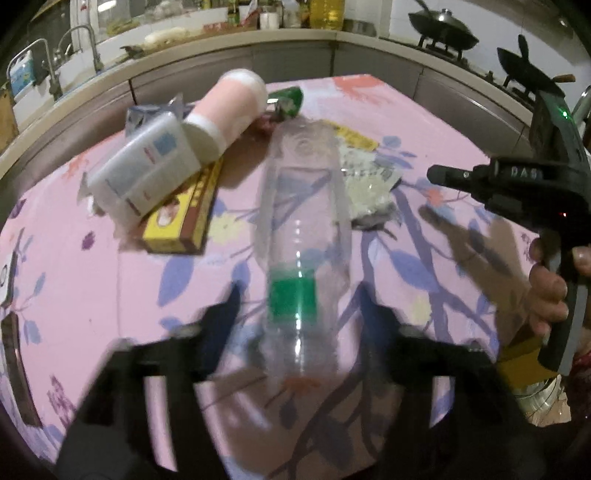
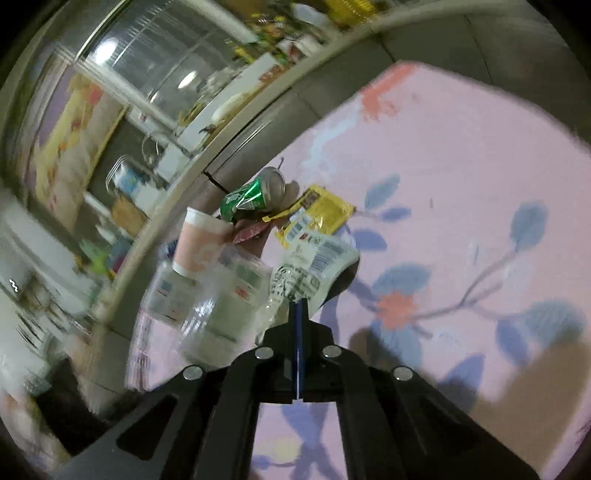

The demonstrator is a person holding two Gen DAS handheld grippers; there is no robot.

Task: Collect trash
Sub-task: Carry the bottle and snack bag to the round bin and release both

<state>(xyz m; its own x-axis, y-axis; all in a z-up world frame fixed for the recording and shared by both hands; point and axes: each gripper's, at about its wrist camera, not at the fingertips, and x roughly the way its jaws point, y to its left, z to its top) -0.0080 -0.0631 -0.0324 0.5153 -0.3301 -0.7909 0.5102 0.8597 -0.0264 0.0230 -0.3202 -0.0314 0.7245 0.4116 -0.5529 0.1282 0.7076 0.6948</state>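
A clear plastic bottle (image 1: pixel 303 229) with a green label lies between the fingers of my left gripper (image 1: pixel 297 306), which is open; a gap shows on both sides. Behind it sit a white plastic tub (image 1: pixel 147 173), a pink paper cup (image 1: pixel 229 107), a yellow box (image 1: pixel 184 218), a crushed green can (image 1: pixel 290 99), a yellow sachet (image 1: pixel 356 136) and a white packet (image 1: pixel 369 177). My right gripper (image 1: pixel 434 173), held by a hand, is shut and empty just right of the packet. In the right wrist view the right gripper (image 2: pixel 297 304) points at the barcode packet (image 2: pixel 325 254), with the can (image 2: pixel 255 195) and cup (image 2: pixel 199 240) beyond.
All the litter lies on a table with a pink floral cloth (image 1: pixel 406 107). Beyond the table's far edge runs a kitchen counter with a sink tap (image 1: pixel 88 48), an oil bottle (image 1: pixel 327 13) and woks (image 1: pixel 443 29) on a stove.
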